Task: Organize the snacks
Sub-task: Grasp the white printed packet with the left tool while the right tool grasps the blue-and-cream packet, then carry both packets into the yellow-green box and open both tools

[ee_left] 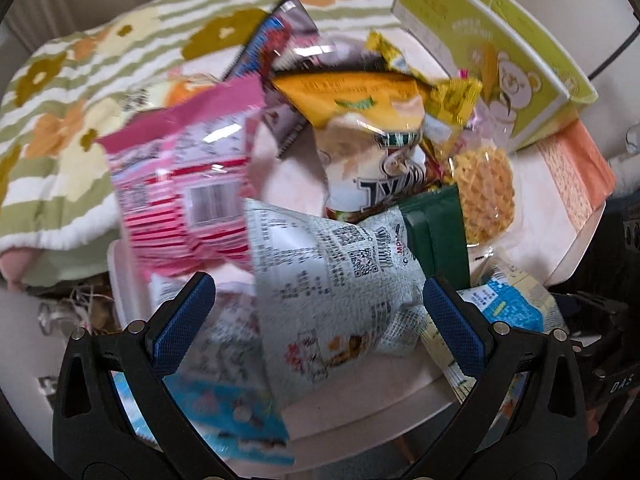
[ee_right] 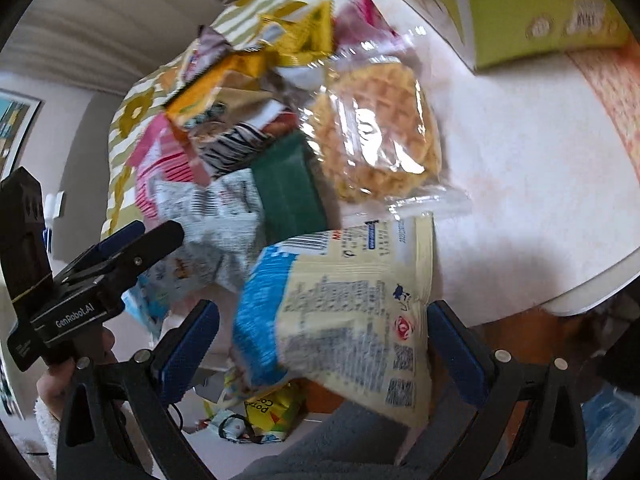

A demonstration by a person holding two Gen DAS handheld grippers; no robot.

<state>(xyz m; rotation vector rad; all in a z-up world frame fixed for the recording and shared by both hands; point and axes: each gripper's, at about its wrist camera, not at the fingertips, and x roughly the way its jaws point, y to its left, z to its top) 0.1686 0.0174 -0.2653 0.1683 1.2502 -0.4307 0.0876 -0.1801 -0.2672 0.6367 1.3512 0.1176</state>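
white printed bag point(ee_left: 332, 280) between spread, empty left fingers point(ee_left: 188, 312) | blue-cream bag point(ee_right: 344, 312) between spread right fingers point(ee_right: 192, 340), on bench point(ee_right: 520, 200) edge | light, crinkly, slippery, crushable; pinch sealed seam

Both wrist views look forward and down, close in, over one snack pile point(ee_left: 360, 152) on the table point(ee_right: 520, 200). They share the waffle bag point(ee_right: 376, 132), and the right view (further right) catches the left gripper point(ee_right: 156, 236).
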